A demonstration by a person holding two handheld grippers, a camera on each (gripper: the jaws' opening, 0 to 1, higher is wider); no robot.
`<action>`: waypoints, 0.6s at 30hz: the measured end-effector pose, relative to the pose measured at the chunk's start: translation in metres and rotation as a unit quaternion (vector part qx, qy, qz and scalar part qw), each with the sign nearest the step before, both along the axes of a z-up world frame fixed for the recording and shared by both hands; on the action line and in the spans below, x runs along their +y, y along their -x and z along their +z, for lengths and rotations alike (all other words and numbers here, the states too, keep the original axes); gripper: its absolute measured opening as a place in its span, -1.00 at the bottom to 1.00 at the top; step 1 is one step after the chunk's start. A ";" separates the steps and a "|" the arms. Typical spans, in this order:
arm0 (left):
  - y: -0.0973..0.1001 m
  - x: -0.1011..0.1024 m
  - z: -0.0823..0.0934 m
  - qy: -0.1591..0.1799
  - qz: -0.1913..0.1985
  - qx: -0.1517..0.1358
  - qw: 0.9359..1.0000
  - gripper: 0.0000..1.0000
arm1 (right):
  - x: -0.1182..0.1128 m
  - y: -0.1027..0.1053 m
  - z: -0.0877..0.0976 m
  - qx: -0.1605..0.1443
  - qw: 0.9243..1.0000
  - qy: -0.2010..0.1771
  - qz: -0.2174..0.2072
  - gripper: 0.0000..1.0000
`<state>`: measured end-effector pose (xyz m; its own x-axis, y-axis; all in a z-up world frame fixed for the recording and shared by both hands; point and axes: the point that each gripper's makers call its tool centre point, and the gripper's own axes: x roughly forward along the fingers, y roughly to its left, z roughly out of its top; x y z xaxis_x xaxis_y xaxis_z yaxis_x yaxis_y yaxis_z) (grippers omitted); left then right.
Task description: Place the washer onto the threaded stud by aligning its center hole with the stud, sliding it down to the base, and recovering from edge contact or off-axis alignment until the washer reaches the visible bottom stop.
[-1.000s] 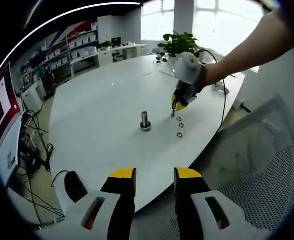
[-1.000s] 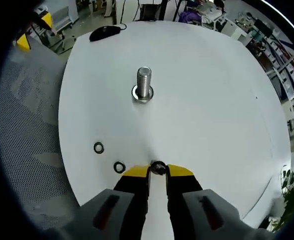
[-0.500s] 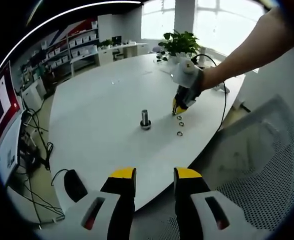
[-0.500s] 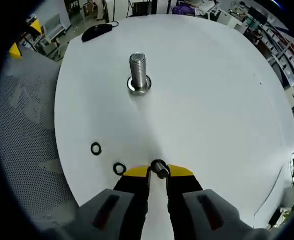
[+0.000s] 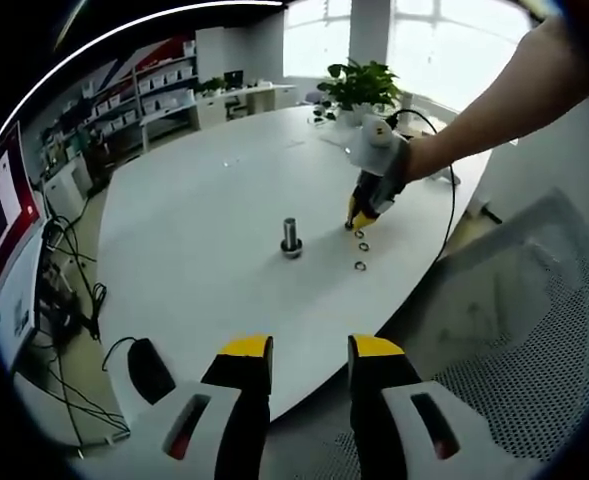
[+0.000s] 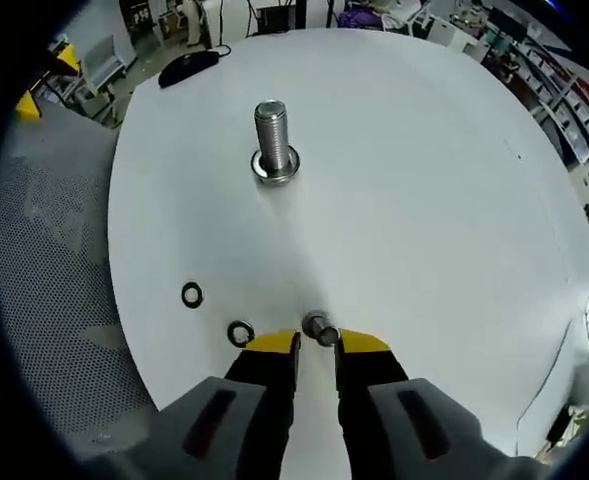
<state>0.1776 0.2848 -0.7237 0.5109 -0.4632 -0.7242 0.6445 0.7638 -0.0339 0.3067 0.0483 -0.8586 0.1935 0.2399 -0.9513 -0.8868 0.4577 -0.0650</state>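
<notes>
Jaws of right gripper narrow, pinching a washer at yellow tips, just above table. Threaded stud upright, well ahead w/ ring at base. Two loose washers lie near, left of jaws. Left gripper jaws apart, holding nothing. No legible writing.

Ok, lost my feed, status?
Right gripper shut on washer. Left gripper open, idle. Stud ahead, bare. Path clear.
</notes>
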 end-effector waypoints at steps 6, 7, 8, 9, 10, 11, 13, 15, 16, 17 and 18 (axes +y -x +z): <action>0.000 -0.001 0.000 0.000 -0.001 -0.001 1.000 -0.44 | -0.012 0.009 0.006 0.000 1.000 -0.001 -0.013 -0.65; 0.000 -0.001 0.000 0.000 -0.001 -0.001 1.000 -0.44 | -0.014 0.011 0.006 0.001 1.000 0.000 -0.014 -0.65; 0.000 -0.001 0.000 0.000 -0.002 -0.001 1.000 -0.44 | -0.015 0.015 0.005 0.002 1.000 0.001 -0.014 -0.65; 0.000 -0.001 0.001 0.000 -0.002 -0.001 1.000 -0.44 | -0.015 0.018 0.004 0.003 1.000 0.001 -0.012 -0.64; 0.000 -0.001 0.001 0.000 -0.002 -0.001 1.000 -0.44 | -0.014 0.023 0.004 0.005 1.000 0.002 -0.009 -0.64; 0.000 -0.001 0.001 -0.001 -0.002 -0.002 1.000 -0.44 | -0.013 0.026 0.003 0.007 1.000 0.003 -0.006 -0.64; 0.000 -0.001 0.001 -0.001 -0.002 -0.003 1.000 -0.44 | -0.012 0.033 0.001 0.010 1.000 0.003 -0.001 -0.64; 0.000 -0.001 0.001 -0.001 -0.003 -0.003 1.000 -0.44 | -0.009 0.038 0.000 0.013 1.000 0.001 -0.001 -0.64; 0.001 -0.001 0.000 -0.002 -0.003 -0.003 1.000 -0.44 | -0.009 0.039 0.000 0.013 1.000 0.001 -0.002 -0.64; 0.001 -0.001 0.000 -0.003 -0.003 -0.003 1.000 -0.44 | -0.006 0.041 0.001 0.014 1.000 -0.002 -0.003 -0.64; 0.001 -0.001 0.000 -0.004 -0.004 -0.004 1.000 -0.44 | -0.004 0.042 0.001 0.015 1.000 -0.004 -0.005 -0.63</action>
<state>0.1770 0.2841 -0.7234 0.5128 -0.4616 -0.7238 0.6503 0.7593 -0.0236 0.2642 0.0441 -0.8577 0.1678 0.2465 -0.9545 -0.8835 0.4671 -0.0347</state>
